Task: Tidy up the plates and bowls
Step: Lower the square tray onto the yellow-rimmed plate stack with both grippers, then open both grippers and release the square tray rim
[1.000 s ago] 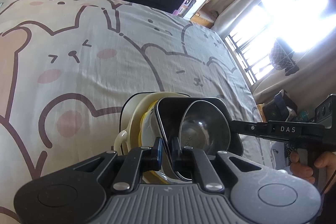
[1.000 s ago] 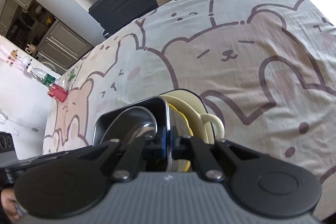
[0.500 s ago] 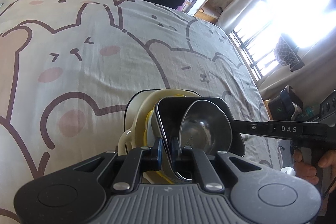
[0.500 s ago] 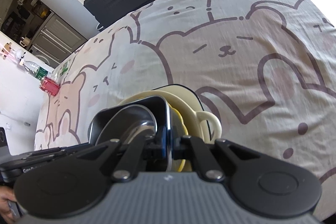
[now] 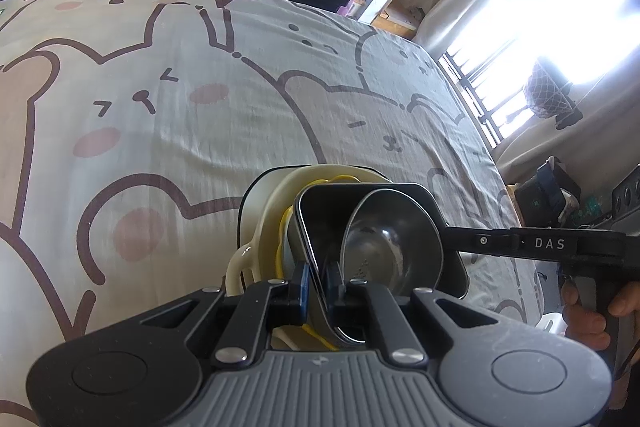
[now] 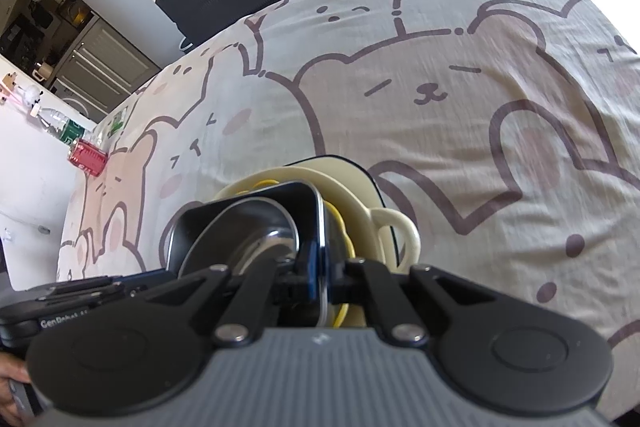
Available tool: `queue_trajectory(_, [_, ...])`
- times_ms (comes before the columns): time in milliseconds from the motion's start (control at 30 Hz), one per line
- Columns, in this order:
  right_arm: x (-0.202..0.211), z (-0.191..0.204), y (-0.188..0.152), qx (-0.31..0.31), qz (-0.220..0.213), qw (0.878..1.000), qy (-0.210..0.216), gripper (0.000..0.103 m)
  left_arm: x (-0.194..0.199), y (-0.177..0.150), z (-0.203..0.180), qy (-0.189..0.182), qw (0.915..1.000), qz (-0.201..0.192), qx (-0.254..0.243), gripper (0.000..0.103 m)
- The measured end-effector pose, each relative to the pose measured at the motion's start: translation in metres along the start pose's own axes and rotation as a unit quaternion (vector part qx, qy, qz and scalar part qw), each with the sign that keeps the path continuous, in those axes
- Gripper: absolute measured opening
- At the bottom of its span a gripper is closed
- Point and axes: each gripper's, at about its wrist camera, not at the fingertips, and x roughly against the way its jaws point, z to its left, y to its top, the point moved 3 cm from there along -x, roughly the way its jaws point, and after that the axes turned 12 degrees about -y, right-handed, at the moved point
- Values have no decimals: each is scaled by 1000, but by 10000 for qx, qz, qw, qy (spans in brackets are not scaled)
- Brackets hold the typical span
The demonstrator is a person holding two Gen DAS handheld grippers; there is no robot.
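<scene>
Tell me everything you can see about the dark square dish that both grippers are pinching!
The dark square dish looks like metal, with rounded corners, a thin rim and a glossy inside. It is tilted up toward the camera, not flat. A shiny steel bowl sits inside it. It rests in a cream handled dish, with something yellow between them. The left hand-held gripper is shut on its rim on one side, and the right hand-held gripper on the opposite side. Below lies a bear-print cloth.

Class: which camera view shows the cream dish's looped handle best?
The right wrist view: the handle stands out whole against the bear-print cloth, beside the dark tray. In the left wrist view, the handle is partly hidden behind the left gripper.
</scene>
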Motion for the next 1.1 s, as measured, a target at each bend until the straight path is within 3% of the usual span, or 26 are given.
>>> queue_trajectory(733, [3, -1, -1, 227, -48, 9996, -160, 12, 3, 0, 2, 96, 9999, 48, -4, 17])
queue_trajectory(967, [13, 0, -2, 411, -247, 9985, -267, 14, 9, -1, -2, 156, 9999, 2, -36, 39])
queue_trajectory(1033, [19, 2, -3, 586, -445, 9965, -393, 28, 13, -2, -4, 171, 9998, -41, -50, 49])
queue_trajectory(1100, [27, 4, -5, 772, -693, 9932, -531, 38, 18, -4, -8, 227, 9996, -109, -113, 66])
